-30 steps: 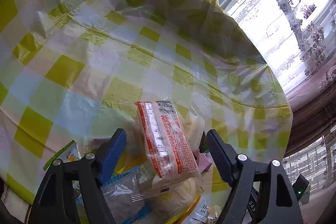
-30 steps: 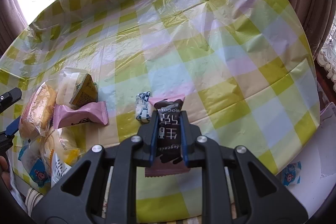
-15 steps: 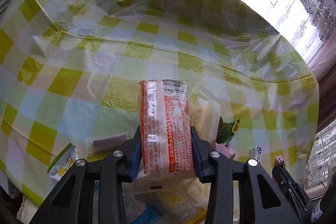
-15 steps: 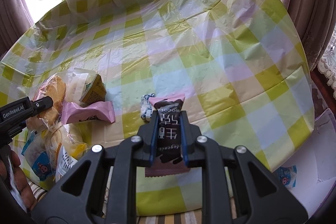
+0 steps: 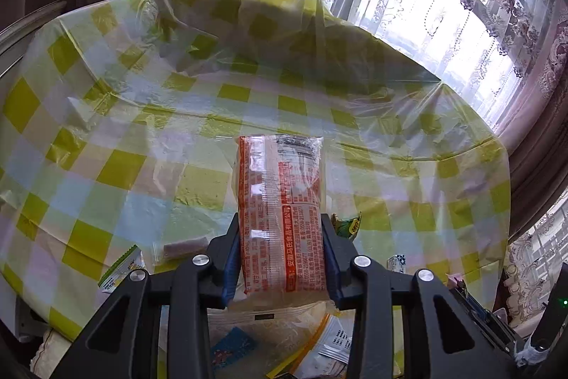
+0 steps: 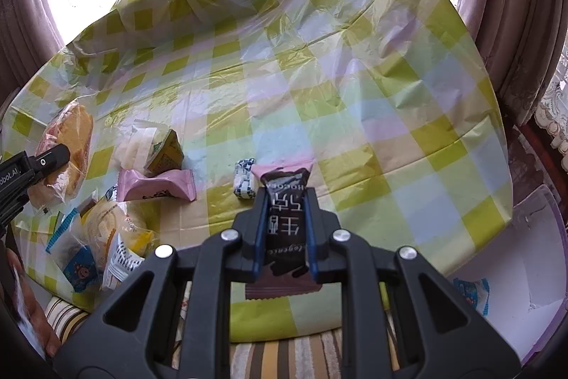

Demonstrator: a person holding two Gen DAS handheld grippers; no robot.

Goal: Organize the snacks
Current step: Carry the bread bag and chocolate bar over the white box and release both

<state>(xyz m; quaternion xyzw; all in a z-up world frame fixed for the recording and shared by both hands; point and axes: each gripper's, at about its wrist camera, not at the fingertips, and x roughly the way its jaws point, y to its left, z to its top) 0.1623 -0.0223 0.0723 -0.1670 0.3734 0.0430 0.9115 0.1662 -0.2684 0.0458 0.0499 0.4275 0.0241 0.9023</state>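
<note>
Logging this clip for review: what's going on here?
A person is sorting snacks on a checked tablecloth with two handheld grippers. The left gripper is shut on an orange packet, the right gripper on a brown bar. More snacks lie heaped at the table's near left edge, with a pink packet beside them.

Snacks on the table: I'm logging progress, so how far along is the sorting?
Early. Done: nothing looks sorted yet; no finished group shows. In hand: the left gripper is clamped on an orange-printed packet, the right gripper on a dark bar. Left: the pile at the tablecloth's left edge, a pink packet, a small blue-white candy, and a blue packet off the cloth.
</note>
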